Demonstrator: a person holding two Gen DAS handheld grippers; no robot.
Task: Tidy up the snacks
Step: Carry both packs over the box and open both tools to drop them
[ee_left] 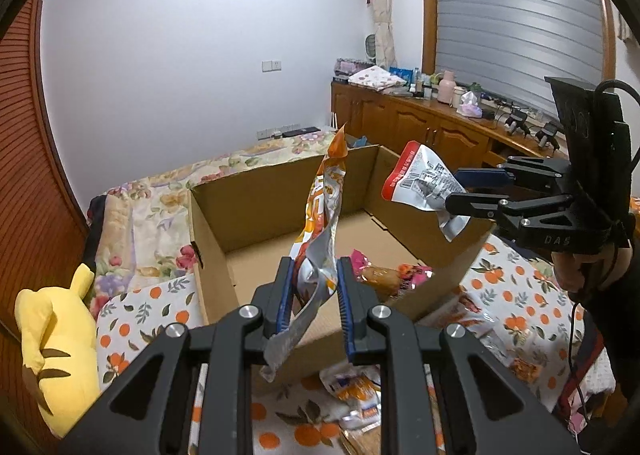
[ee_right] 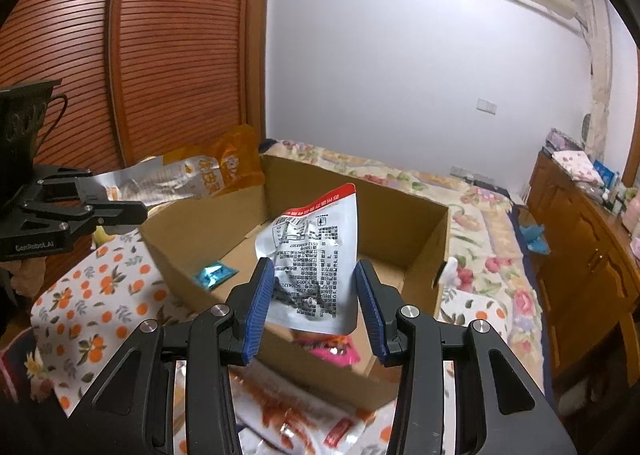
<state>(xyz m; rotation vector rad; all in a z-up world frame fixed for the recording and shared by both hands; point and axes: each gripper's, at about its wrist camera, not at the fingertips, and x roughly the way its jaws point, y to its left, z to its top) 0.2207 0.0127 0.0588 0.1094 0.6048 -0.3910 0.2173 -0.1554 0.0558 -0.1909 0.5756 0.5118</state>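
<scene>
An open cardboard box (ee_left: 208, 239) (ee_right: 424, 247) stands on the bed. My left gripper (ee_left: 314, 275) is shut on an orange and silver snack packet (ee_left: 324, 215) and holds it upright over the box's near wall; the packet also shows in the right wrist view (ee_right: 200, 175). My right gripper (ee_right: 314, 287) holds a silver packet with a red edge (ee_right: 316, 255) over the box; its blue pads stand apart around it. In the left wrist view that gripper (ee_left: 460, 191) pinches the same packet (ee_left: 424, 179). A pink-wrapped snack (ee_left: 384, 273) and a blue packet (ee_right: 214, 273) lie inside the box.
Several loose snack packets (ee_left: 356, 395) (ee_right: 288, 411) lie on the orange-print cloth (ee_left: 132, 319) in front of the box. A yellow plush toy (ee_left: 52, 343) sits at the left. A wooden cabinet (ee_left: 424, 127) with clutter runs along the right wall.
</scene>
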